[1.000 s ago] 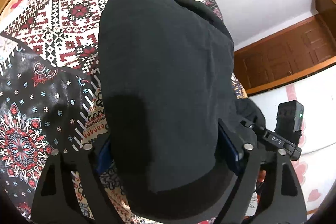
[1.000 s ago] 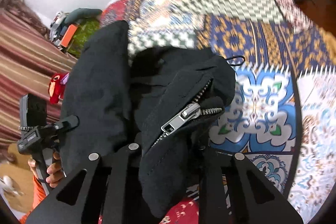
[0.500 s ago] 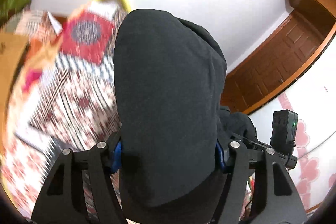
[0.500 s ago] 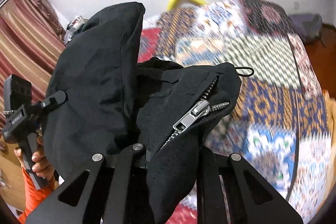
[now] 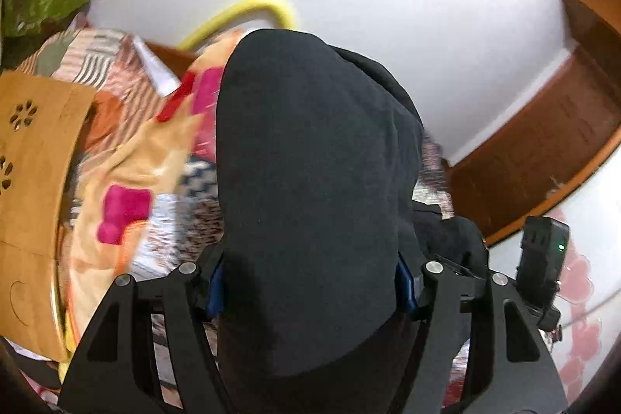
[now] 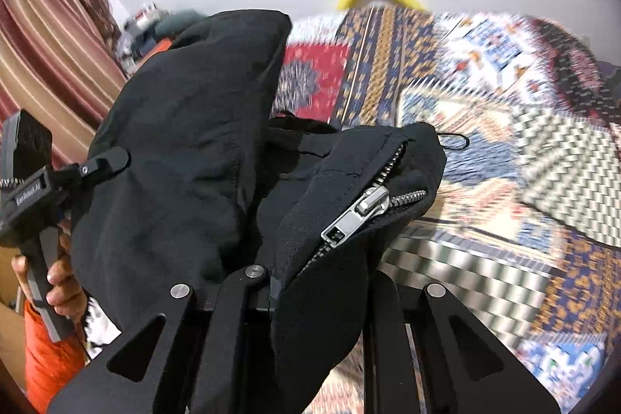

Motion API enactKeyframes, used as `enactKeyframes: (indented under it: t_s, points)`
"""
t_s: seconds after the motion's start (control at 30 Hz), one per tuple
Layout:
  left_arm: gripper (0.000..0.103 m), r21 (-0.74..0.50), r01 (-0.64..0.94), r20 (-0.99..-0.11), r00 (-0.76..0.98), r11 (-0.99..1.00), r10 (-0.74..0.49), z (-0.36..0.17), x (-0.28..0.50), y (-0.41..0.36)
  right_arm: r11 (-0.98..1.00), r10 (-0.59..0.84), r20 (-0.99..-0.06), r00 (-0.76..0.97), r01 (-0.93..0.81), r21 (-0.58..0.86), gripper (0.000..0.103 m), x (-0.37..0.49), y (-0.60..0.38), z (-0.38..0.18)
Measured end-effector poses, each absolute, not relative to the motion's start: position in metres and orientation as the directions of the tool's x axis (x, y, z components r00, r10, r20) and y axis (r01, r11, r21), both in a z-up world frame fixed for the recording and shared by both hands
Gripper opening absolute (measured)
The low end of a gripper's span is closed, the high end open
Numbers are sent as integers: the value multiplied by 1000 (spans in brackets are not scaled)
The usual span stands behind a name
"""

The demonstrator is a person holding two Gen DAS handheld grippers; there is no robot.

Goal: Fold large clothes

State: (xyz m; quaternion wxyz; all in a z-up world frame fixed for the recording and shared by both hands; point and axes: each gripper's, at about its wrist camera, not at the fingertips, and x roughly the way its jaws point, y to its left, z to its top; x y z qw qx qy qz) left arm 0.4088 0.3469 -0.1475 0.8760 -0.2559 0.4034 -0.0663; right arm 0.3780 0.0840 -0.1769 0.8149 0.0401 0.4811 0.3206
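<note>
Gripping the black jacket [image 5: 310, 181], your left gripper [image 5: 310, 282] pinches thick cloth. Your right gripper [image 6: 318, 282] clamps its zipper [image 6: 355, 216] edge — above the patterned bedspread [image 6: 504, 142].

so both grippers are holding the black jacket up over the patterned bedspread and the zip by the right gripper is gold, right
Not quite: the zip is silver, not gold, as the right wrist view shows. The rest holds: the left gripper and the right gripper are both shut on the black jacket, lifted over the patterned bedspread.
</note>
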Motion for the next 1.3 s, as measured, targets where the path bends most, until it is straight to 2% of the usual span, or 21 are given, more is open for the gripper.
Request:
enactKeyframes:
  t_s: [0.13, 0.27, 0.37, 0.47, 0.53, 0.6, 0.67, 0.83, 0.97, 1.2, 1.3]
  points:
    - [66, -481, -147, -724, 623, 864, -297, -203, 425, 378, 805, 529, -793, 301, -473, 358, 12, 396, 118, -223]
    - [68, -528, -211, -739, 591, 823, -323, -256, 427, 407, 809, 521, -808, 277, -464, 362, 12, 402, 132, -251]
    - [71, -580, -215, -708, 610, 786, -356, -272, 419, 420, 801, 515, -811, 278, -491, 341, 17, 393, 135, -256]
    - [74, -561, -225, -719, 611, 797, -333, -269, 411, 416, 801, 508, -808, 298, -507, 317, 23, 381, 130, -251]
    - [76, -508, -245, -751, 596, 826, -285, -259, 405, 408, 808, 491, -817, 303, -508, 297, 31, 372, 125, -247]
    - [78, -441, -254, -779, 584, 861, -227, -248, 396, 396, 831, 455, -835, 311, -486, 272, 49, 372, 120, -244]
    - [78, -374, -255, -802, 572, 892, -173, -238, 388, 384, 844, 437, -845, 309, -465, 267, 53, 375, 112, -240]
    - [78, -286, -226, -824, 554, 931, -119, -217, 365, 358, 852, 431, -851, 299, -446, 275, 53, 360, 86, -218]
    - [77, -161, -190, -820, 572, 968, -24, -188, 337, 325, 851, 430, -837, 338, -463, 249, 53, 339, 74, -184]
    - [77, -84, -131, -747, 664, 988, 24, -115, 276, 279, 814, 509, -760, 404, -514, 272, 53, 292, 49, -110]
    - [77, -74, -126, -686, 727, 989, 42, -74, 243, 263, 795, 548, -706, 449, -543, 271, 53, 264, 40, -74]
